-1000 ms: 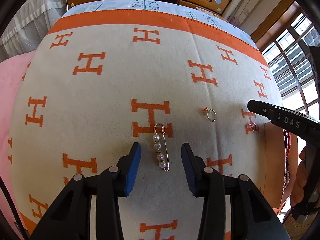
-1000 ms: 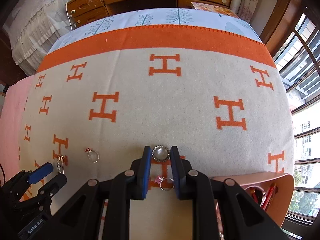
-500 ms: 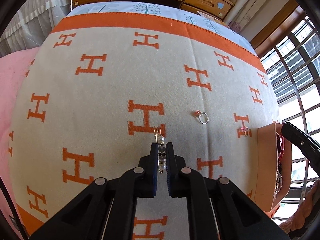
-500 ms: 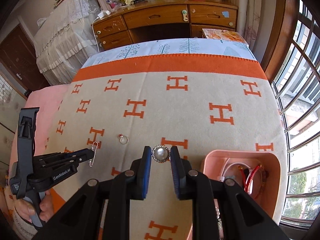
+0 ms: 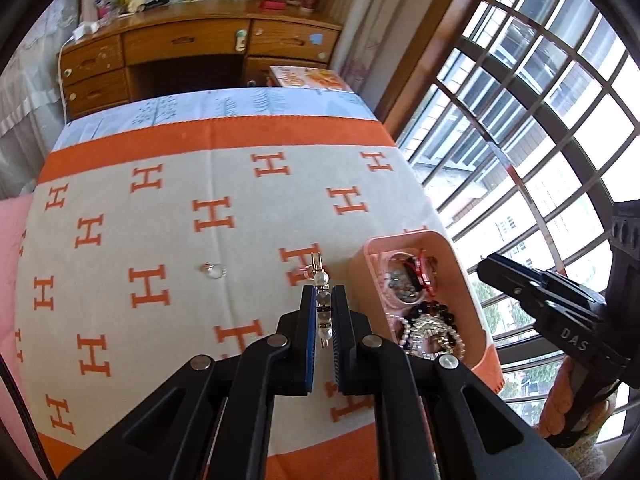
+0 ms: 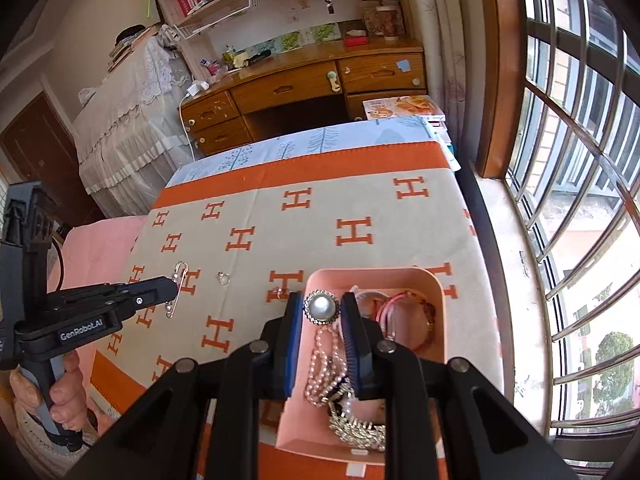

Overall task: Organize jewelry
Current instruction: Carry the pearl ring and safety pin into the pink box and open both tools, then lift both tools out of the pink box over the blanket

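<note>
The left gripper (image 5: 323,312) pinches a pearl safety-pin brooch (image 5: 322,304) above the blanket (image 5: 168,216), while the right gripper (image 6: 321,312) pinches a round pearl brooch (image 6: 321,307) over the pink tray (image 6: 438,320).

Each camera is sitting just behind its own gripper's two fingers and looking forward along them, down onto the blanket (image 5: 248,248) with the orange H pattern. The left wrist view is looking from above the blanket's near side toward the wooden desk (image 5: 192,48), with the window (image 5: 540,120) curving along its right edge and the pink tray (image 5: 468,280) close by on the right. The right wrist view is looking from higher up, almost straight over the pink tray (image 6: 436,312), facing the same wooden desk (image 6: 304,84). Both views are sharing the blanket (image 6: 304,240), the tray, the desk and the window (image 6: 568,160), and each is catching the other gripper at its edge.
</note>
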### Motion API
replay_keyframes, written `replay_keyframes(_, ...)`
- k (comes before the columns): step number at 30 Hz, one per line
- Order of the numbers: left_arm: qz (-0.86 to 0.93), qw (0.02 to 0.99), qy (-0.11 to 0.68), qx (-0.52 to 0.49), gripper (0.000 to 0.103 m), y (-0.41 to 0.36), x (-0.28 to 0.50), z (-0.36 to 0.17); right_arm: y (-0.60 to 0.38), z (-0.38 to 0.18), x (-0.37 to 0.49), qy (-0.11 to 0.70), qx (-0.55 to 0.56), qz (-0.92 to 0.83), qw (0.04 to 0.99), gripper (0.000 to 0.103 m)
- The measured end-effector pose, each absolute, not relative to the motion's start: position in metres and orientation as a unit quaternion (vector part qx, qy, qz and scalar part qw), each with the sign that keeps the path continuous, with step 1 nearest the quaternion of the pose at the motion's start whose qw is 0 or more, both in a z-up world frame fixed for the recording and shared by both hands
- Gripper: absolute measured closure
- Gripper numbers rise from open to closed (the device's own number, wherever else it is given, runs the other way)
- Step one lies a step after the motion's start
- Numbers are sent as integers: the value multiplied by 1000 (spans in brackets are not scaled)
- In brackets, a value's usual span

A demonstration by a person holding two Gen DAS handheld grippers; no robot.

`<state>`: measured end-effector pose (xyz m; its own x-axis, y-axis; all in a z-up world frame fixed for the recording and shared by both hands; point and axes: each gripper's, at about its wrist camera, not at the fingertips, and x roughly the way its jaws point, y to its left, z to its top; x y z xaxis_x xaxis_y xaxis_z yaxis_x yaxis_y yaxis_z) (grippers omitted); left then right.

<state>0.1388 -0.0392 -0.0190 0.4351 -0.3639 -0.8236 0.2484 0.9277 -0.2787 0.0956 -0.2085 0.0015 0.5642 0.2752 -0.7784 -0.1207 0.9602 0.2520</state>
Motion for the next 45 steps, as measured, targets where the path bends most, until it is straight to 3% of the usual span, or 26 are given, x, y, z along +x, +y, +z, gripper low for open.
replay_keyframes(9,-227,823,520,-24,98,-120,149,-29,-250,-36,81,487,100,90,863,84)
replay_keyframes(21,-190,807,559,11,97,-150,187,-75,-257,-64,87,519,109,113,840,83)
replay_keyframes(37,-154,823,547,27,95,-117,178,-65,-244,-64,93,515,103,128,841,83)
replay_keyframes(45,-125,840,528,19,83,-63,165,-47,-212,-51,98,515,80,150,840,83)
